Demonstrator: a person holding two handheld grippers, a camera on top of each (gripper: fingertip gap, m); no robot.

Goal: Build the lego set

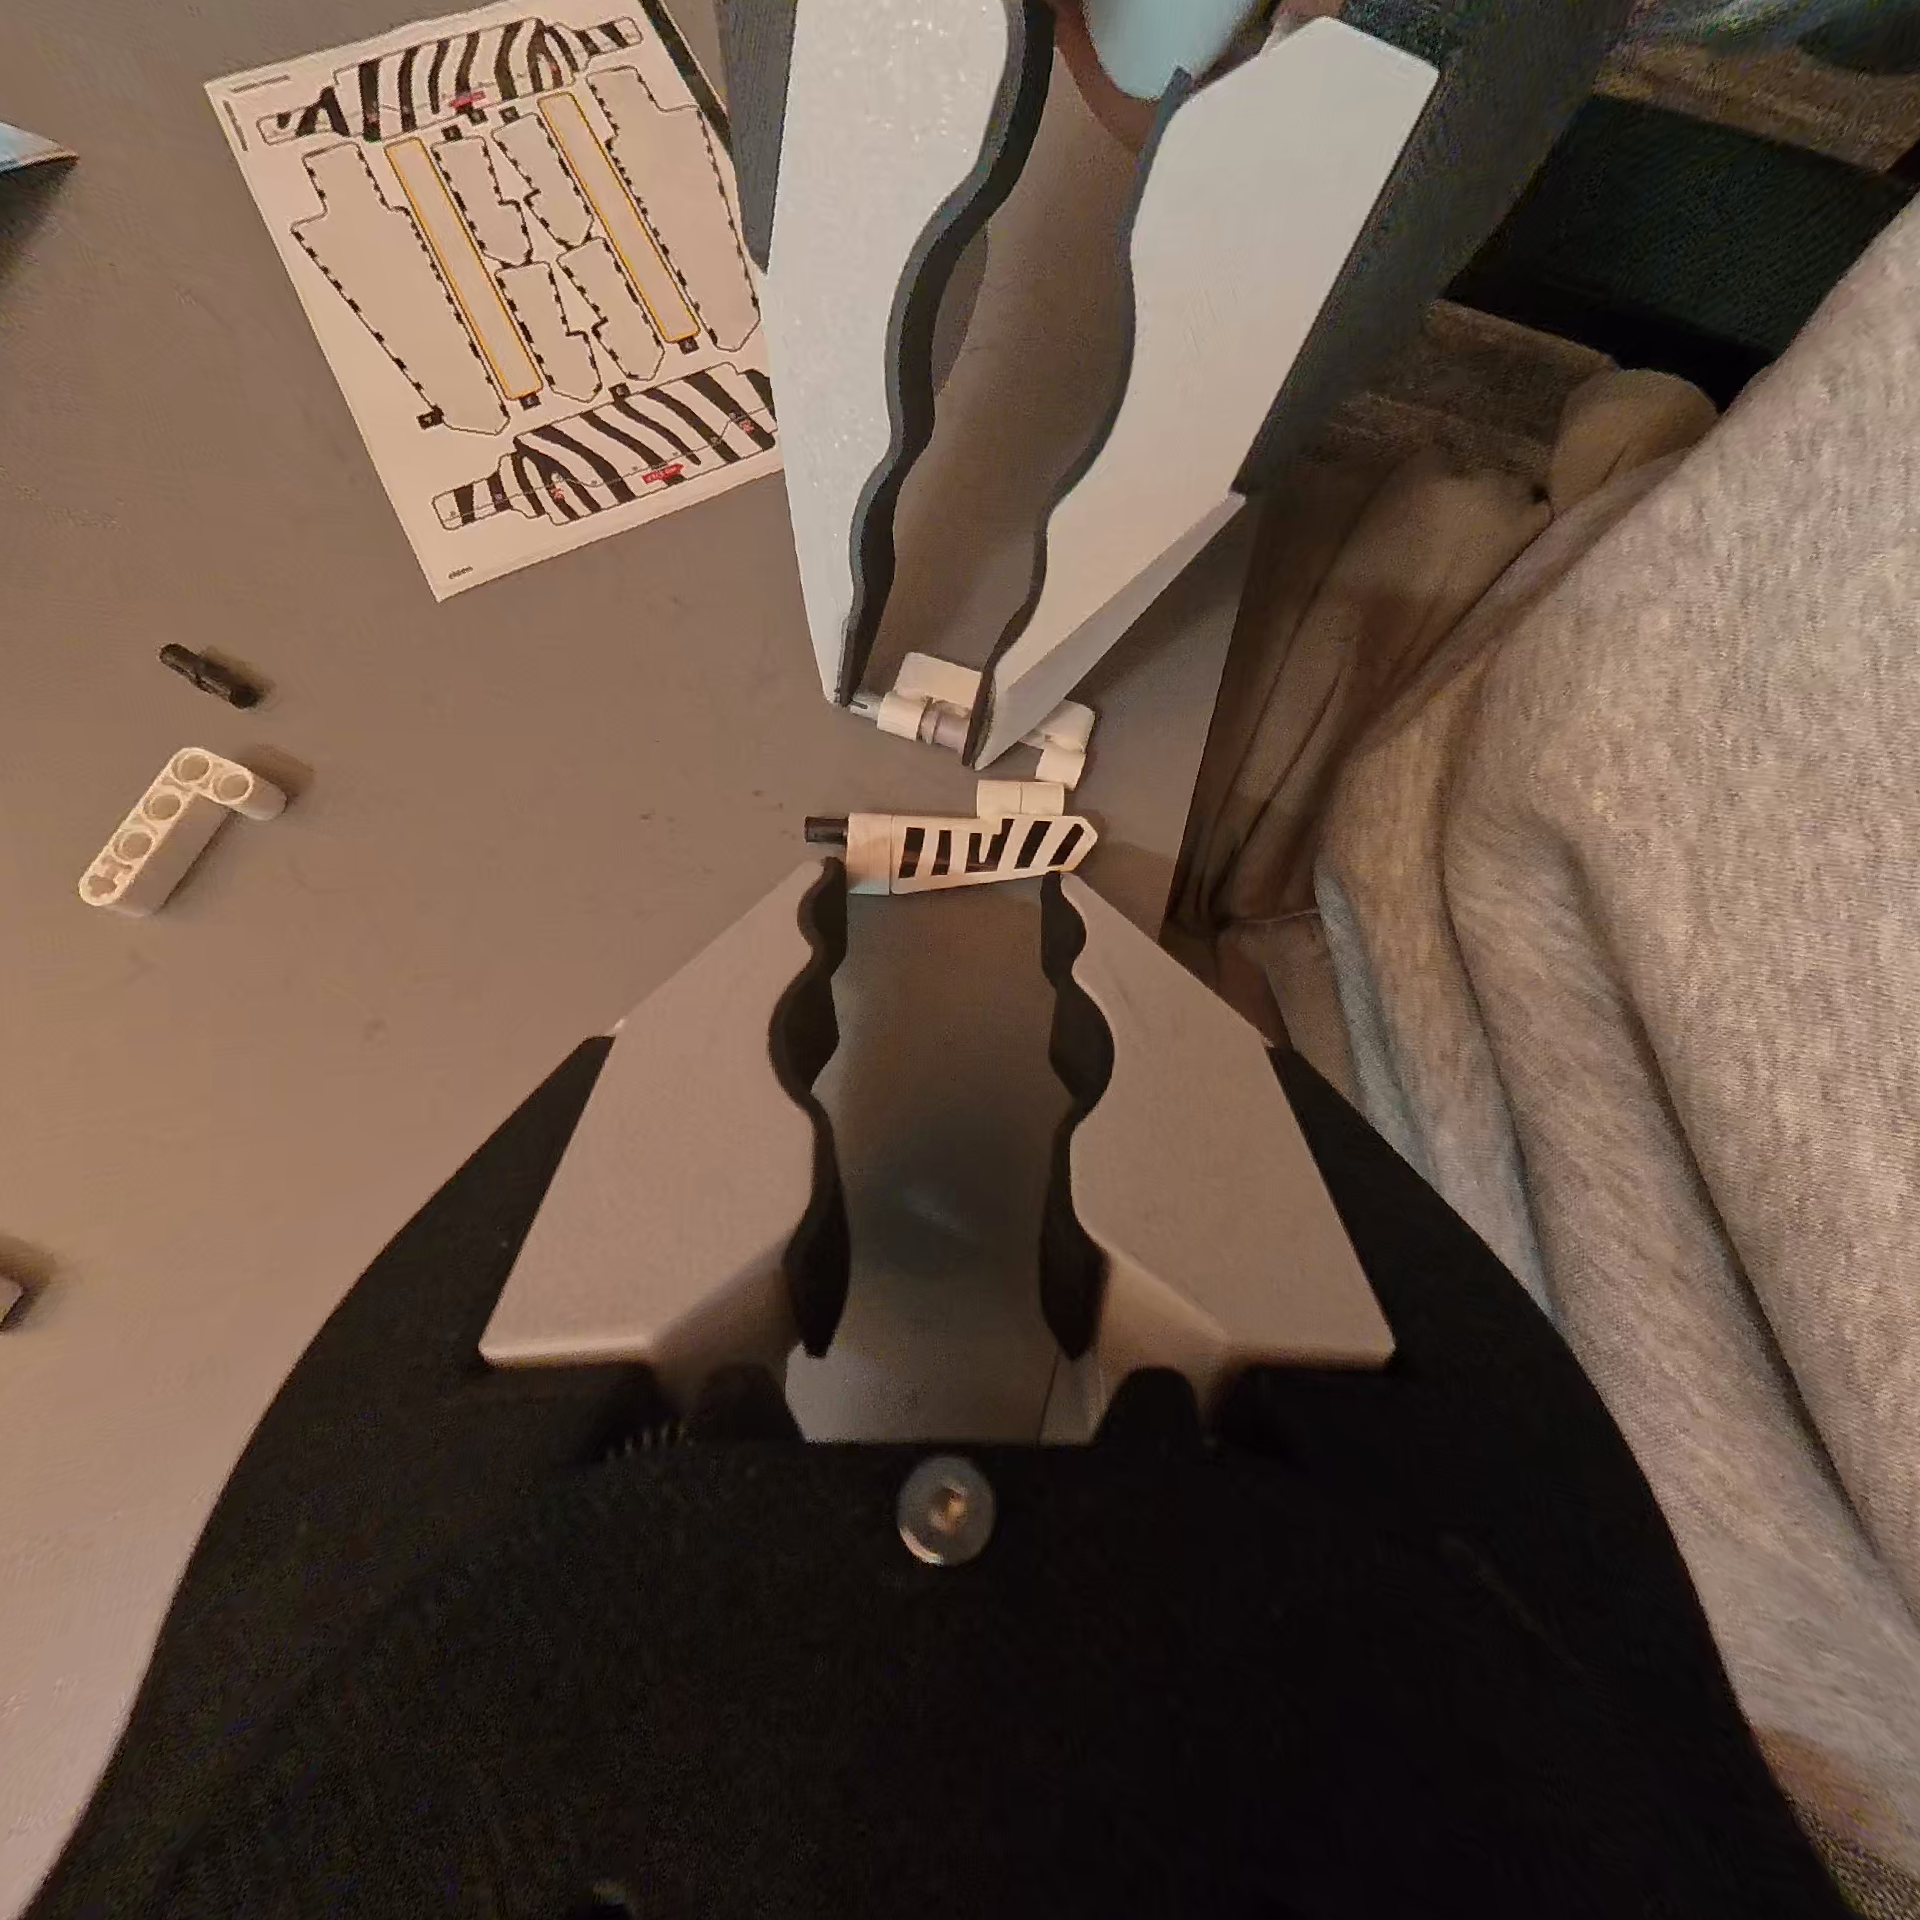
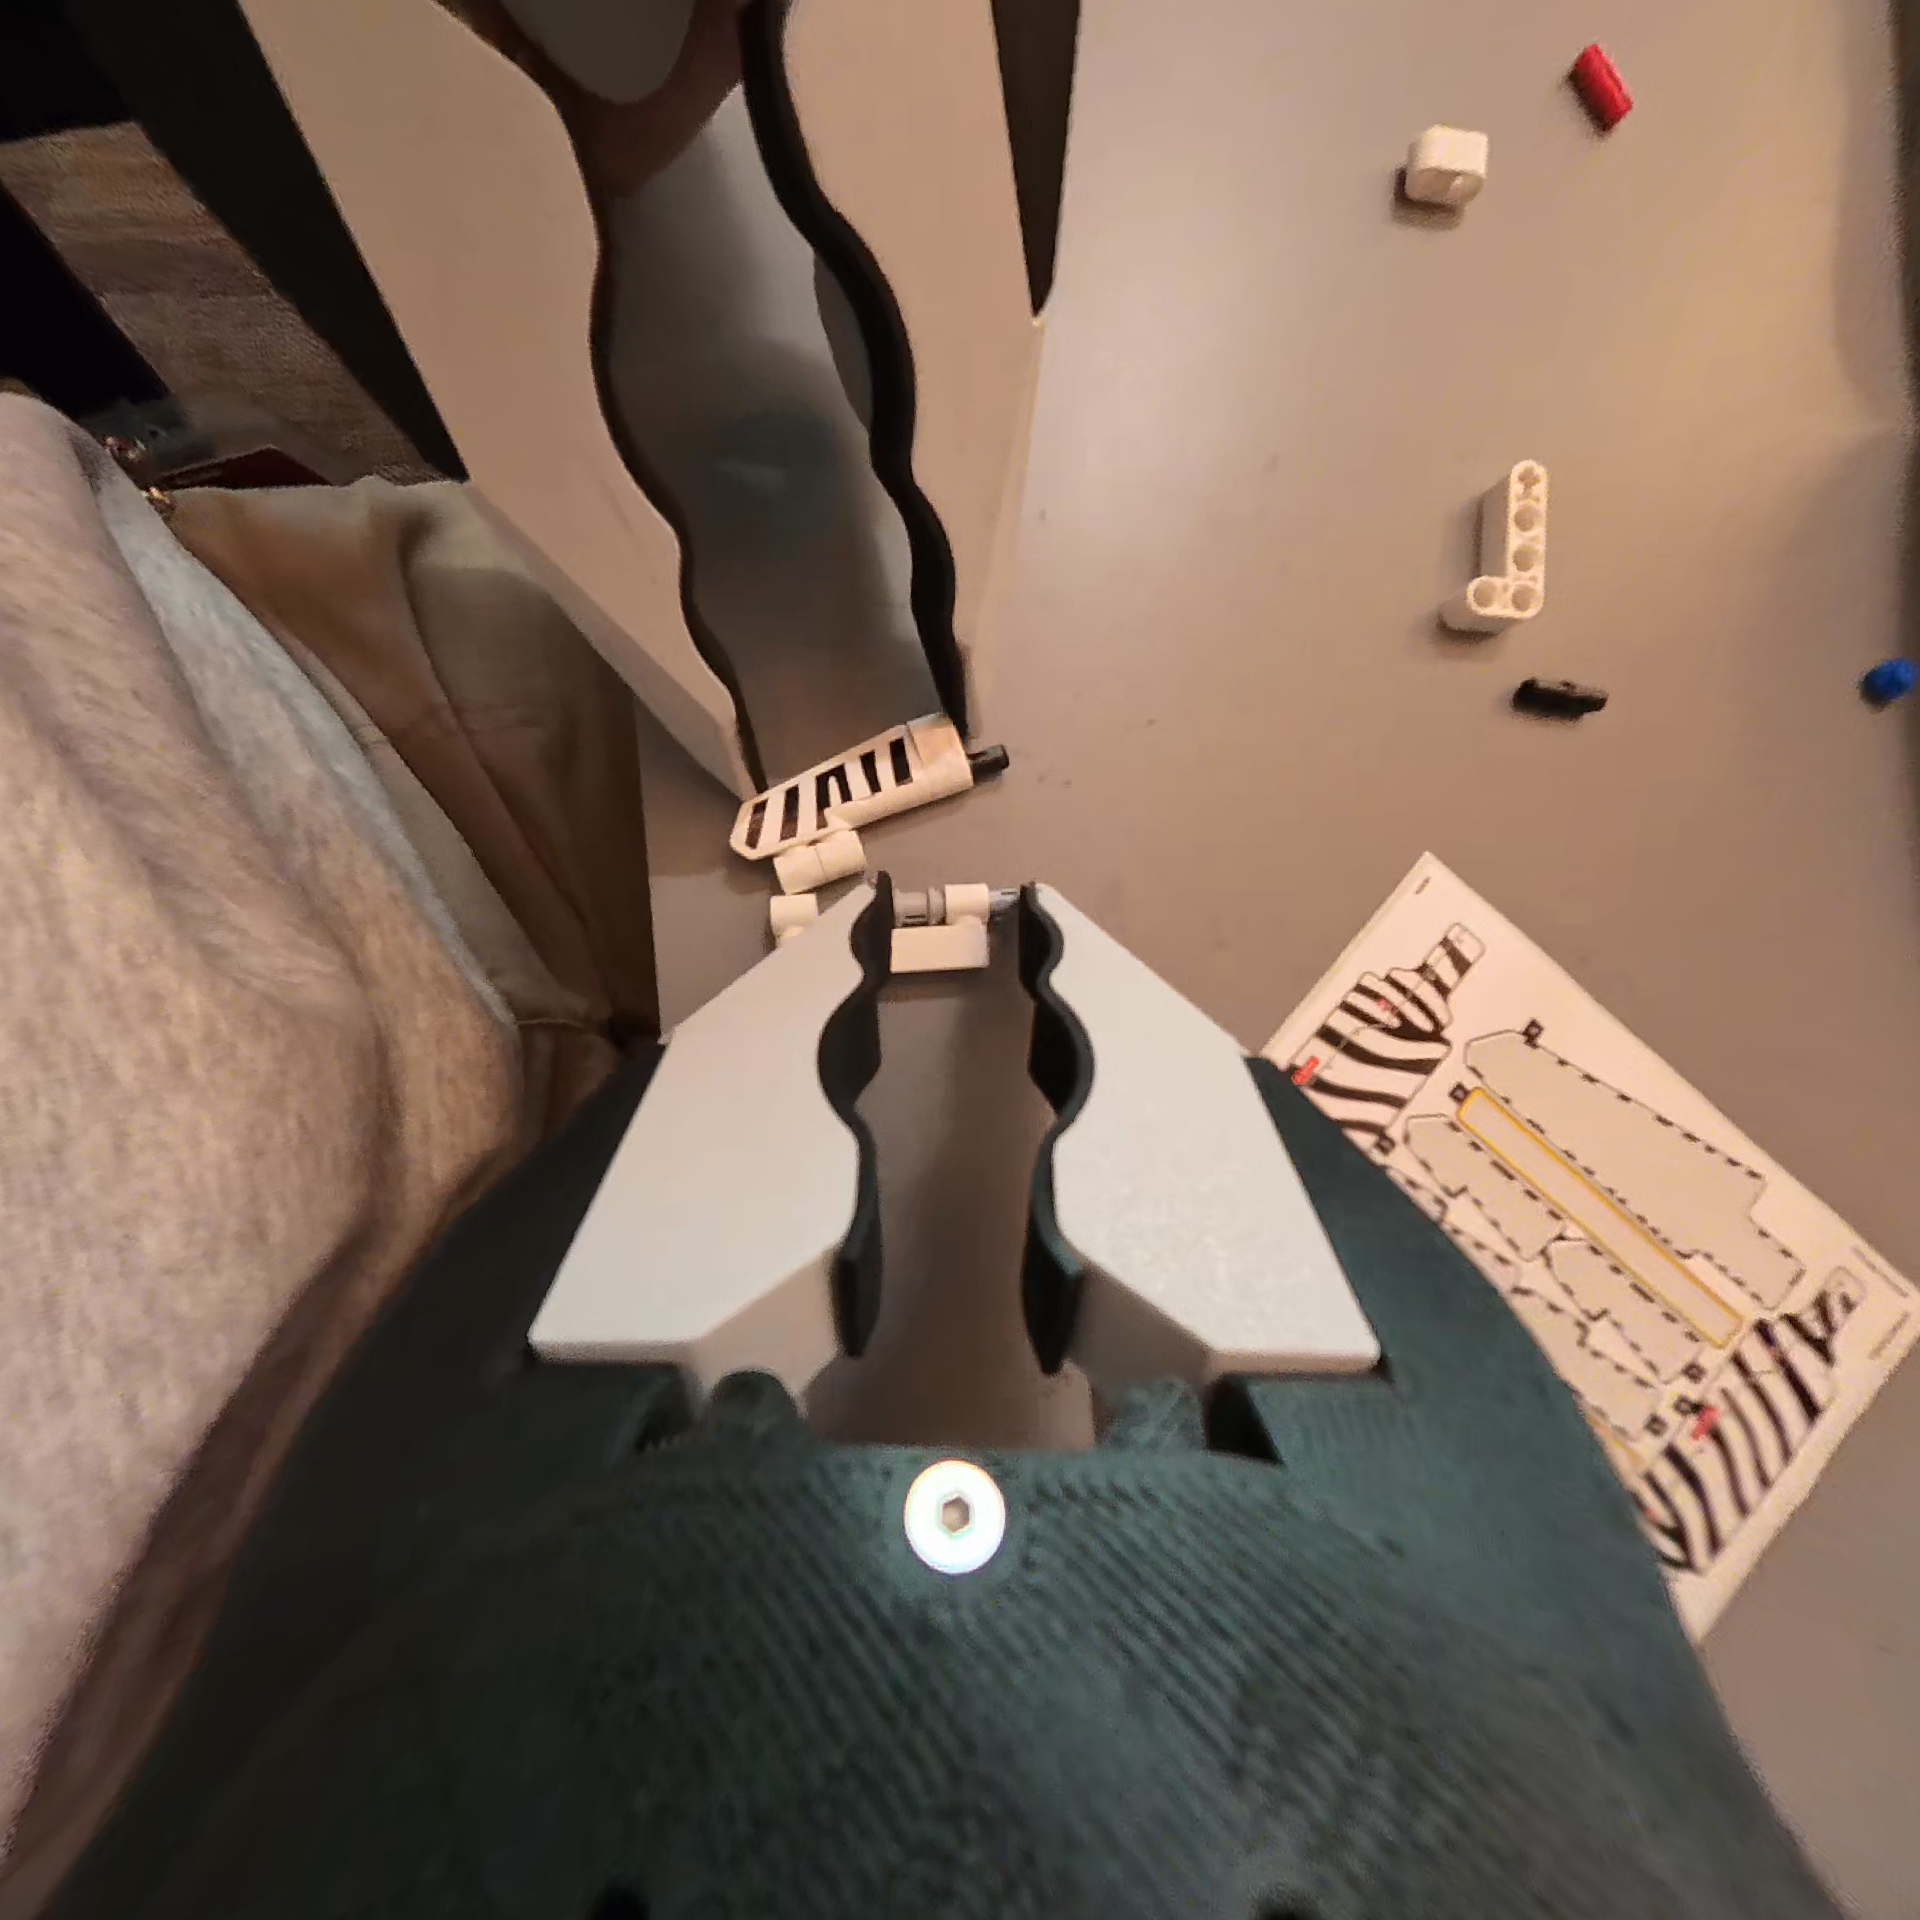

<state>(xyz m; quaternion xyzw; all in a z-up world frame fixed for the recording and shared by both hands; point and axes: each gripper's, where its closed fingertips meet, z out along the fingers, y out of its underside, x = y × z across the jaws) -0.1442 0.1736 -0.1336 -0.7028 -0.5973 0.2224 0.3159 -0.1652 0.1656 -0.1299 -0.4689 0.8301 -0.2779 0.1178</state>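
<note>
My left gripper [image 1: 945, 878] is shut on a white panel with black zebra stripes [image 1: 987, 847], held lengthwise between its fingertips just above the grey table [image 1: 520, 987]. A black pin sticks out of the panel's left end. My right gripper [image 2: 956, 899] is shut on a small white connector with a grey axle [image 2: 940, 925]. In the left wrist view the right gripper [image 1: 925, 727] comes in from the top, tip to tip with mine. Small white joints [image 1: 1023, 800] sit between the two held parts; I cannot tell whether they are joined. The left gripper also shows in the right wrist view [image 2: 857, 743].
A zebra sticker sheet [image 1: 499, 301] lies on the table. A white L-shaped beam [image 1: 166, 831] and a black pin [image 1: 208, 675] lie to the left. A red piece [image 2: 1600, 88], a white block [image 2: 1444, 166] and a blue piece [image 2: 1886, 681] lie farther off. A person's grey clothing [image 1: 1610, 935] borders the table edge. My two grippers' fingertips are within a few centimetres of each other. Left tips and right tips are each some 12 centimeters from the black pin [image 1: 208, 675]. Seen from the right wrist view [image 2: 1566, 700] as well.
</note>
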